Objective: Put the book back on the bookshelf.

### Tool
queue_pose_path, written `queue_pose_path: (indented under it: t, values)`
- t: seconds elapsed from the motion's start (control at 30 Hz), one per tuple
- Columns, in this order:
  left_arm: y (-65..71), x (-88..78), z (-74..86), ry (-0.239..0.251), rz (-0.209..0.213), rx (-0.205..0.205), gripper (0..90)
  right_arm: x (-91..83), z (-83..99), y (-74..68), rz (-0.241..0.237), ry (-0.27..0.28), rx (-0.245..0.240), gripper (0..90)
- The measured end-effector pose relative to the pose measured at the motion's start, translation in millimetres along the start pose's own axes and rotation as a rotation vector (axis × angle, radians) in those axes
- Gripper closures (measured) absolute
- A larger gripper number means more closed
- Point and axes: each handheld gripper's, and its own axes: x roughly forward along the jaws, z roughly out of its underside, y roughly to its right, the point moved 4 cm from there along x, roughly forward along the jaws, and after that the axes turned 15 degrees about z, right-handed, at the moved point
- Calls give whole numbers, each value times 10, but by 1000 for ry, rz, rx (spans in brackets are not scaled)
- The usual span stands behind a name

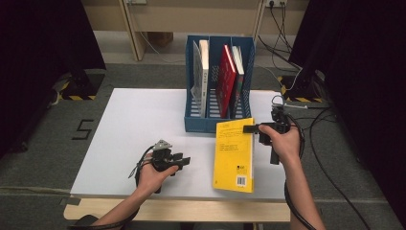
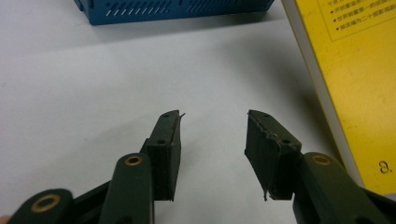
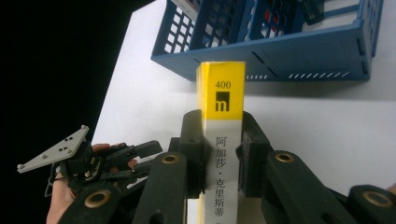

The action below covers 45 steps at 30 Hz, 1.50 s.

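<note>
A yellow book point(image 1: 233, 155) is held tilted above the white table point(image 1: 129, 124), just in front of the blue file rack point(image 1: 206, 125). My right gripper point(image 1: 251, 128) is shut on its upper right edge. In the right gripper view the jaws point(image 3: 220, 119) clamp the book's spine point(image 3: 222, 86), which points toward the rack point(image 3: 303, 56). My left gripper point(image 1: 184, 162) hovers to the left of the book, open. In the left gripper view nothing lies between its jaws point(image 2: 212, 123), and the yellow cover point(image 2: 359, 84) is off to the right.
The rack holds a white book point(image 1: 203, 72) in its left slot and a red book point(image 1: 226, 79) with another beside it on the right. Cables point(image 1: 316, 129) trail off the table's right side. Dark curtains flank the table.
</note>
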Motion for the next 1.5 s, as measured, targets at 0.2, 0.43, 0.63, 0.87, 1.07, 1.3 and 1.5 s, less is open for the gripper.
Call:
queue_pose_path:
  t: [0.2, 0.43, 0.63, 0.87, 1.07, 1.3, 1.5]
  values:
    - [-25, -32, 4, 5, -14, 10, 524, -100, -31, 2, 11, 39, -2, 765]
    - [-52, -72, -2, 18, -20, 24, 520, -175, -42, 9, 13, 69, -2, 765]
    - [-74, -88, 1, 19, -25, 21, 521, -215, -62, 12, 17, 93, -6, 764]
    - [-86, -95, 7, 16, -28, 22, 522, -253, -89, 11, 22, 114, -1, 764]
    - [-95, -94, 5, 17, -30, 21, 524, -293, -113, 18, 30, 128, -2, 764]
    - [-107, -103, -1, 27, -36, 18, 524, -399, -152, 22, 41, 156, -5, 763]
    - [-102, -113, -7, 30, -32, 18, 524, -460, -174, 18, 35, 176, 1, 762]
